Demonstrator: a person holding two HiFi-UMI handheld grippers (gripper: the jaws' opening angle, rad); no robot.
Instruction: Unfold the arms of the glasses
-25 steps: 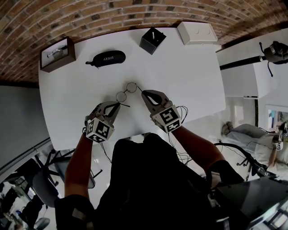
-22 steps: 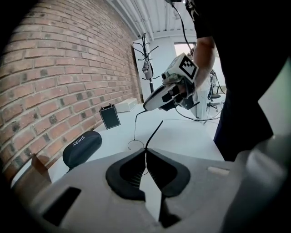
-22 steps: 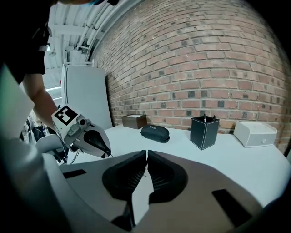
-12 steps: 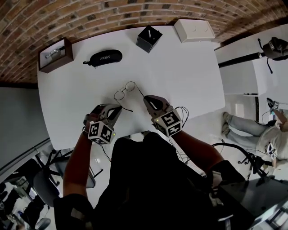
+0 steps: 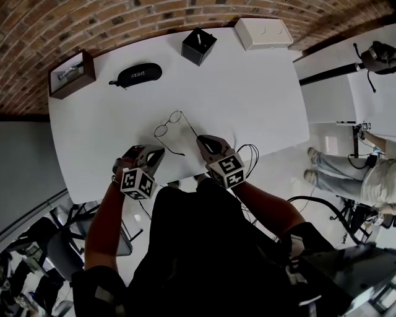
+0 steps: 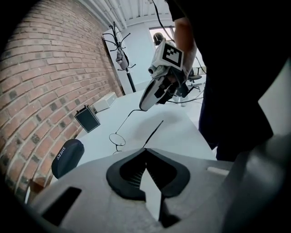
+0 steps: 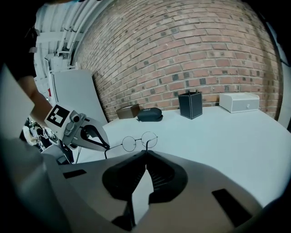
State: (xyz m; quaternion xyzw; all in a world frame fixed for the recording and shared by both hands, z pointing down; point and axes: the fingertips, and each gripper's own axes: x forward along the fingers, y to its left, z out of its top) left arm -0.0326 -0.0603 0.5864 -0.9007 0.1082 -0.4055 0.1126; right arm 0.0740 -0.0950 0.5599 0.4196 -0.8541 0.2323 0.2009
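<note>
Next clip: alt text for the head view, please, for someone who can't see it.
Seen from above, a person holds round wire glasses at a white table, the left gripper and right gripper each shut on one unfolded arm. A dark glasses case, wooden box, black box and white box line the far edge.

The glasses (image 5: 169, 124) have a thin, dark metal wire frame and clear lenses. The table (image 5: 247, 93) is smooth, matt white. Behind it stands a rough brick wall (image 5: 124, 15). The glasses case (image 5: 137, 74) is black with a slight sheen. One box (image 5: 73, 85) looks like brown wood. The left gripper (image 6: 145, 149) and right gripper (image 7: 146, 152) are matt grey plastic with black ribbed pads (image 6: 132, 170).
</note>
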